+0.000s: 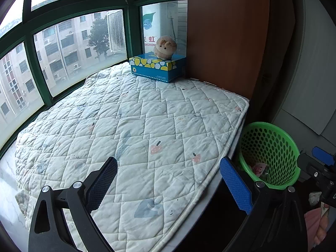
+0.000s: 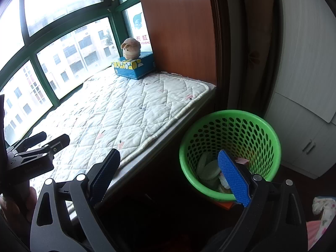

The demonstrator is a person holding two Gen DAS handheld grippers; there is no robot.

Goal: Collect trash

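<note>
Both of your hand-held grippers are empty; the left hand-held gripper [image 1: 168, 185] has its fingers spread wide apart over the quilted mat [image 1: 134, 126] on the window seat, nothing between them; the right hand-held gripper [image 2: 171, 177] is likewise spread wide, gripping nothing, hanging by the mat's edge with its blue finger over the green basket [image 2: 271, 134].

The trash [image 2: 210, 168] is already in the basket; pale flat pieces and a bit of pink wrapper lie at the bottom; in the left view you also catch a pink scrap [image 1: 259, 168] down in there. The basket stands on the floor, just beside the seat's front corner.

The mat looks bare of litter in both views; only the blue tissue box [image 1: 157, 68] with the plush toy [image 1: 165, 47] on top sits at the far end by the wood panel, and those don't read as trash. There is a crumpled whitish thing [image 1: 314, 197] at the far right edge, low by the floor; can't tell if it's trash or cloth.

Judgement: you're at the tail end, likely just after a drop, or scanning for leftovers. The next move calls for a sweep of the seat and floor; if that crumpled thing is litter, bring the right gripper down to it, close on it, lift over the rim, release.
</note>
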